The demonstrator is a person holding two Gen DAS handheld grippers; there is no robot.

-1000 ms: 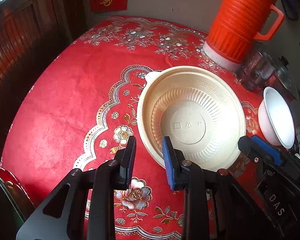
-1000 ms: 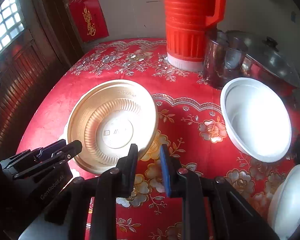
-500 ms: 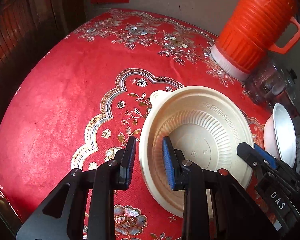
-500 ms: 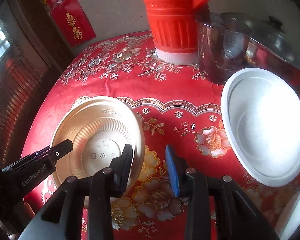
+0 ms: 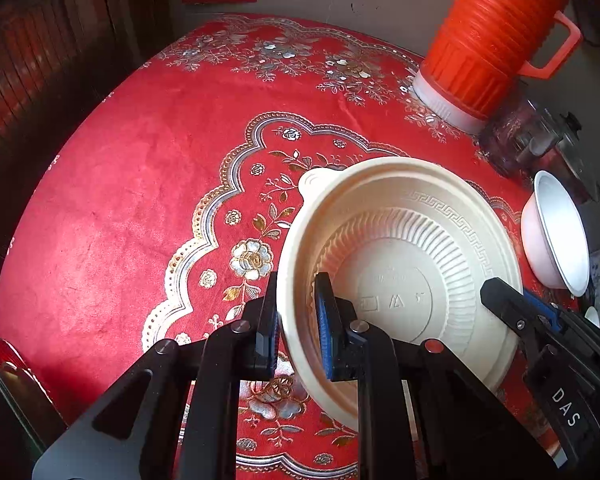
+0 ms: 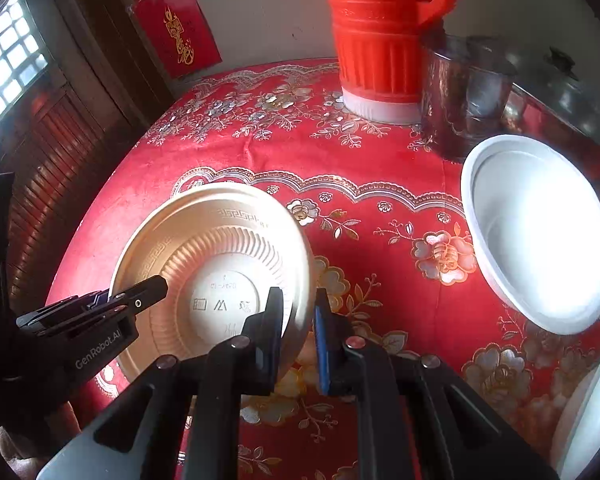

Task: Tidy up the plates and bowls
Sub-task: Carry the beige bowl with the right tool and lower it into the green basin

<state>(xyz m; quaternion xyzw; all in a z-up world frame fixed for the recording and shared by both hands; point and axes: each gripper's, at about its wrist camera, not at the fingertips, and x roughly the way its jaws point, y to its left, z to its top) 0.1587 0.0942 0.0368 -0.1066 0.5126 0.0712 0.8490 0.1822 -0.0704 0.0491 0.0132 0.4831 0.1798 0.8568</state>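
Observation:
A cream plastic bowl [image 5: 400,280] with a ribbed inside lies on the red flowered tablecloth [image 5: 140,200]. My left gripper [image 5: 296,320] straddles the bowl's left rim, one finger outside and one inside, with a small gap left. My right gripper [image 6: 296,320] straddles the same bowl's [image 6: 216,264] right rim in the same way. Each gripper shows in the other's view: the right gripper [image 5: 512,312] and the left gripper [image 6: 140,296]. A white bowl [image 6: 540,232] stands to the right of the cream one.
An orange thermos jug [image 6: 380,32] stands at the back by the wall. A metal pot with a lid [image 6: 468,92] stands next to it. Another white bowl's rim [image 6: 588,412] shows at the lower right. The table drops off at the left.
Both grippers have moved onto the cream bowl's rim from opposite sides. Their jaws have narrowed around the rim.

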